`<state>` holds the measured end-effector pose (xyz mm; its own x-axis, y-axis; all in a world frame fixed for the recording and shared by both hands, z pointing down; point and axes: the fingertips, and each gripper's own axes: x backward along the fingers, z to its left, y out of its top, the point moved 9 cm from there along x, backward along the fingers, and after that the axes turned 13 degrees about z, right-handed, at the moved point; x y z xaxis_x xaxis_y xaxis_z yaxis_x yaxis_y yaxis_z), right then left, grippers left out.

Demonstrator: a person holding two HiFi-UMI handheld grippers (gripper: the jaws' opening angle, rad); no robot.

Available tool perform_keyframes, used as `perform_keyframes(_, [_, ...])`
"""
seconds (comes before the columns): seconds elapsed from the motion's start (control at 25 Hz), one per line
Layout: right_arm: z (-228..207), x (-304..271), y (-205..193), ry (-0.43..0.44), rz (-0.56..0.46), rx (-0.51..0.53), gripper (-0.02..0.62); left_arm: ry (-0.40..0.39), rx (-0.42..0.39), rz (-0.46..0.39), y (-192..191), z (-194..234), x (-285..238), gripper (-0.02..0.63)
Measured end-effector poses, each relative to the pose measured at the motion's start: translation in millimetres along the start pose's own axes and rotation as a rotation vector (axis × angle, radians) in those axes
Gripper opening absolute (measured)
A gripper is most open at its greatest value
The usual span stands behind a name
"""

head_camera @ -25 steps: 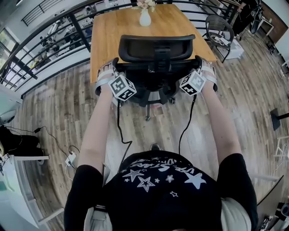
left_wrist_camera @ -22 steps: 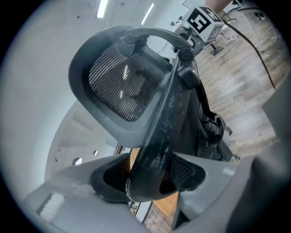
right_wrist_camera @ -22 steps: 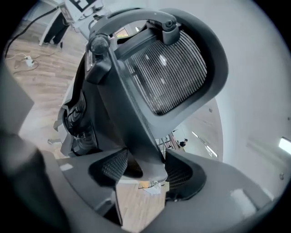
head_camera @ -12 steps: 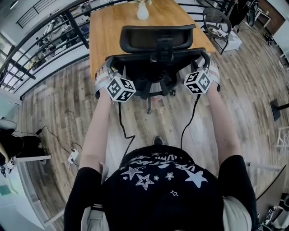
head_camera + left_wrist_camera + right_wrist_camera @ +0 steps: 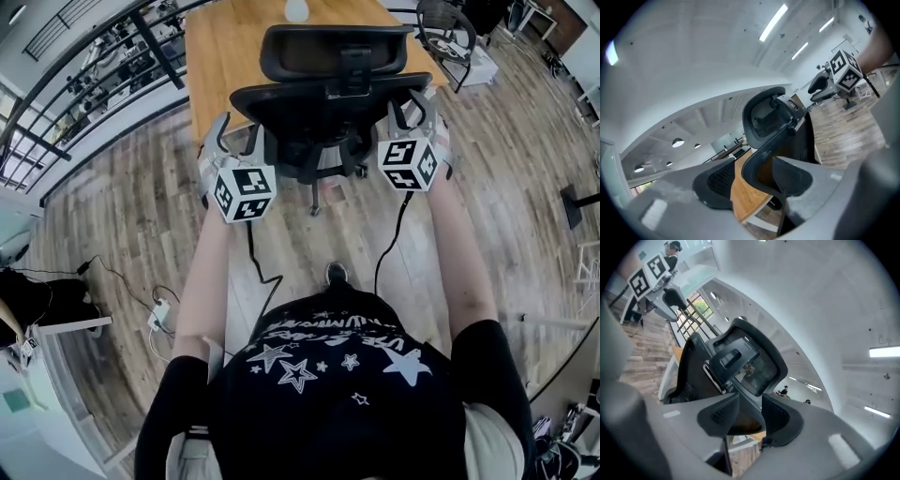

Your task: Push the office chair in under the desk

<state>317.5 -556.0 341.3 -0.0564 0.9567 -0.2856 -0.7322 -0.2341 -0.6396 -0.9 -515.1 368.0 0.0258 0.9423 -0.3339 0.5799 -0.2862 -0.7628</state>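
Two tongs are on the office chair (image 5: pixel 328 98), one at each side of its back. From the head view, the chair sits at 12 o'clock from the person. Its back is at the near edge of the wooden bench (image 5: pixel 220 66) and its headrest overlaps the bench top. How far the seat reaches under the bench can't be seen, because the backrest hides it.

The left tongs (image 5: pixel 223 141) are at 11 o'clock. In their own view the jaws are spread around the chair's curved black frame (image 5: pixel 757 164). The frame lies against the right-hand pad (image 5: pixel 794 178), and a strip of bench wood shows between it and the other pad.

The right tongs (image 5: pixel 412 114) are at 1 o'clock. In their own view the jaws have a narrow gap, pinching the edge of the chair's back (image 5: pixel 745 362), which fills that gap.

A white vase (image 5: pixel 296 9) stands at the far end of the bench. Two black cables (image 5: pixel 253 267) trail from the tongs back towards the person over the plank floor (image 5: pixel 122 216).
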Motion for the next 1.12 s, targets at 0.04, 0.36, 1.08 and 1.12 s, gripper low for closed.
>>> perform_keyframes(0.04, [3,9,5,0.010,-0.009,-0.015,0.146,-0.016,0.011,-0.016,-1,2,7,0.259])
perform_keyframes(0.36, [26,85,30,0.054,-0.098,-0.167,0.026,-0.167,0.125,-0.095,-9,1,70,0.170])
perform_keyframes(1.08, [100,229,7,0.129,-0.038,-0.466,0.002,-0.483,0.219,-0.096,-70,-17,171,0.002])
perform_keyframes(1.12, [103,233,5,0.147,-0.028,-0.487,0.002,-0.494,0.226,-0.097,-72,-19,175,0.002])
